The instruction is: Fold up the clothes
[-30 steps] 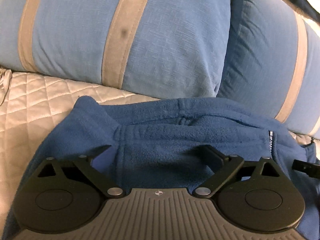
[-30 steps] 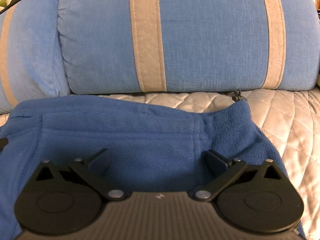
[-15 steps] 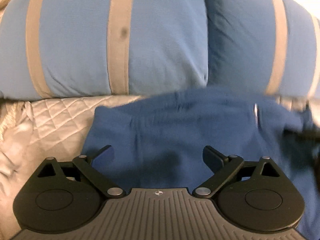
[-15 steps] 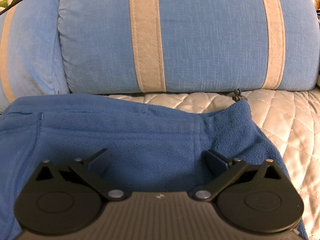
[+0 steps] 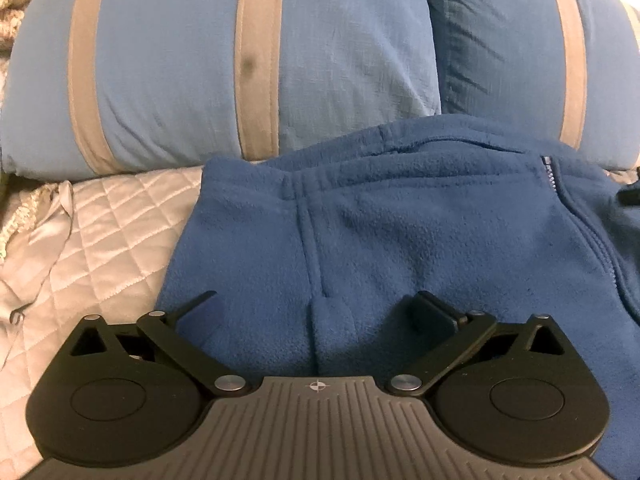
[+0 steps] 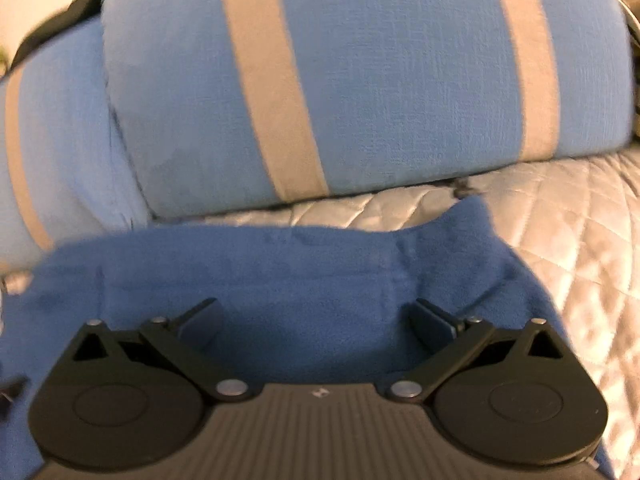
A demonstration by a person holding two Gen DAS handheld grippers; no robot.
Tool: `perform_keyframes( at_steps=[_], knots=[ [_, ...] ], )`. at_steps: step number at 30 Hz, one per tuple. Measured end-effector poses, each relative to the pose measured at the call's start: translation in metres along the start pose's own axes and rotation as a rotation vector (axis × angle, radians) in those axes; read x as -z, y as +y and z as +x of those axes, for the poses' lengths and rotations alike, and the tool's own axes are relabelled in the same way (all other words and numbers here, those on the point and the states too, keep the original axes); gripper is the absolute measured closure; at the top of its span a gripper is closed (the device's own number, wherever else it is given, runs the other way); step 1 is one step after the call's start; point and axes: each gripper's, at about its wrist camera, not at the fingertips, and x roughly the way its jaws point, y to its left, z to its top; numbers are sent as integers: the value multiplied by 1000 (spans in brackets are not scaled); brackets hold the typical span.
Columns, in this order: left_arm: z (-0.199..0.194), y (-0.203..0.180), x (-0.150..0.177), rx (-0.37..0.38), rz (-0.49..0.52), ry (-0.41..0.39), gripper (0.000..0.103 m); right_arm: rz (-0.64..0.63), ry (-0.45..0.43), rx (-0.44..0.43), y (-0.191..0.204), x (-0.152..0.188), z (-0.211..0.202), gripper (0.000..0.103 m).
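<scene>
- My left gripper [image 5: 316, 312] has its jaws spread wide; they have just been opening further, with fleece below them but nothing pinched.
- My right gripper [image 6: 316, 318] is also spread, pads clear of the cloth; this view is blurred.
- The blue fleece jacket [image 5: 420, 240] lies flat on the quilted cover [image 5: 112, 232], filling the centre and right of the left view.
- Its long axis runs up the frame, top edge toward the striped pillows [image 5: 248, 60] above; the zipper [image 5: 592, 236] runs down the right side.
- In the right view the jacket's top edge crosses mid-frame, one corner peaking at centre right.
</scene>
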Motion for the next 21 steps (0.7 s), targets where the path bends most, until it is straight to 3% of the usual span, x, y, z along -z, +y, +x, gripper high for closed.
perform_keyframes(
  at_steps=[6, 9, 15, 21],
  knots=[
    [0, 3, 0, 5, -5, -2, 0, 62, 15, 104, -23, 0, -49, 0],
    [1, 3, -1, 6, -5, -4, 0, 32, 27, 74, -37, 17, -48, 0],
    [1, 4, 0, 6, -6, -5, 0, 108, -4, -18, -58, 31, -40, 0],
    [-1, 4, -1, 14, -13, -3, 0, -9, 10, 70, -38, 36, -33, 0]
  ],
)
